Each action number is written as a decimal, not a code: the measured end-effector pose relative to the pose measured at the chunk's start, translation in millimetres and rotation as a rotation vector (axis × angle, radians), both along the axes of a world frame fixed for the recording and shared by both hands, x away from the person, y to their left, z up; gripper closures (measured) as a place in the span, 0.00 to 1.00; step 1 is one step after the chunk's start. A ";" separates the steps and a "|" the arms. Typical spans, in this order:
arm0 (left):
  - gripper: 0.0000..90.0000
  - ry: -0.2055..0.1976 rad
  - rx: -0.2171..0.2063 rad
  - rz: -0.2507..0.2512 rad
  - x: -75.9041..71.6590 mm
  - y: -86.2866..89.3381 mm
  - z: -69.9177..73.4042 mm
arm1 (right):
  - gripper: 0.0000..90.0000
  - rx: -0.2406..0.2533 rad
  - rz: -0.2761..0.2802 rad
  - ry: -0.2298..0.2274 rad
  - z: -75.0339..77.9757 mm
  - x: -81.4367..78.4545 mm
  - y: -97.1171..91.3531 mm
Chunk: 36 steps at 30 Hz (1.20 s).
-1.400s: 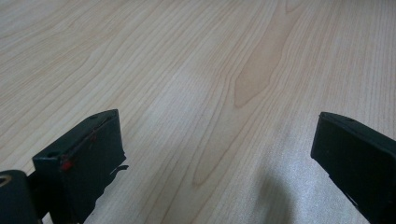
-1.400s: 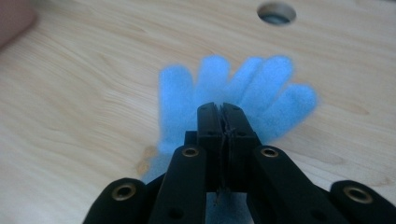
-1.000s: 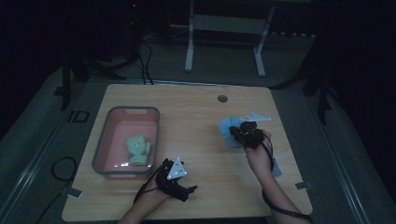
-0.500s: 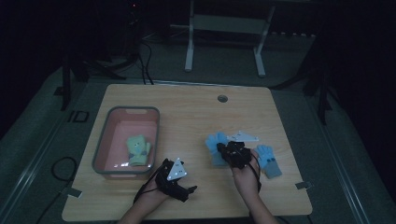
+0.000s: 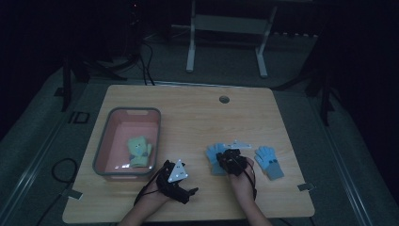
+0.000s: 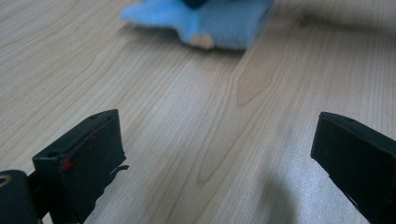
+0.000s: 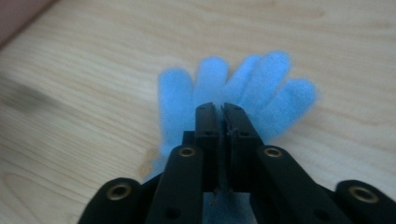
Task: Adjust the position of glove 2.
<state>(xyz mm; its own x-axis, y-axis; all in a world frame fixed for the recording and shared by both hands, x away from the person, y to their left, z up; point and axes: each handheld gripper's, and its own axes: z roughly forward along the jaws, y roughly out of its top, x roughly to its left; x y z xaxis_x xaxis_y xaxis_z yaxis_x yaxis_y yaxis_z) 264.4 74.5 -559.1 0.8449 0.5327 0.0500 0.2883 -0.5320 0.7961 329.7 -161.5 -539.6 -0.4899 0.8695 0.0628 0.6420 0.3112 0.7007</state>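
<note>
Nearest the person, the left gripper is resting low at the front edge of the pale wooden table, its two black jaws standing wide apart in the left gripper view with only bare wood between them. A little farther in and to the right, the right gripper is sitting over a soft light-blue knitted glove that is lying flat on the wood with its fingers spread; in the right gripper view the jaws are standing almost together, having just been parting a crack, and a thin bit of the blue fabric seems to be lying between the tips, though whether the pads are pressing on it I cannot tell. Just beside that gripper, to its right and apart from it, a second light-blue glove is lying flat. Farther off to the left, a pink rectangular plastic tub is holding a pale green glove; a small round grey grommet is sitting near the far edge of the table.
</note>
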 end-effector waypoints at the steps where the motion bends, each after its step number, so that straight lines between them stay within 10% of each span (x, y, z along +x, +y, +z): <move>1: 0.03 -0.002 0.001 -0.001 -0.2 0.3 0.1 | 0.86 -0.012 -0.002 0.013 -6.4 0.7 0.1; 17: 0.03 0.002 0.000 0.001 0.1 1.7 -0.9 | 0.53 0.000 0.057 -0.021 12.2 0.5 -11.9; 36: 0.03 0.008 0.009 -0.004 0.9 1.3 -2.5 | 0.59 0.009 0.108 -0.082 43.6 7.0 -66.2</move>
<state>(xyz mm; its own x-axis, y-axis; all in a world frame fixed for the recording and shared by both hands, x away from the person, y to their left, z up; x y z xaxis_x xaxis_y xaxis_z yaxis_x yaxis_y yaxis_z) 265.4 75.8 -561.6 0.8476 0.5285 0.0486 0.2919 -0.5407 0.7889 336.6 -227.6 -496.0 -0.5842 0.8112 0.0263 0.5458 0.3686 0.7525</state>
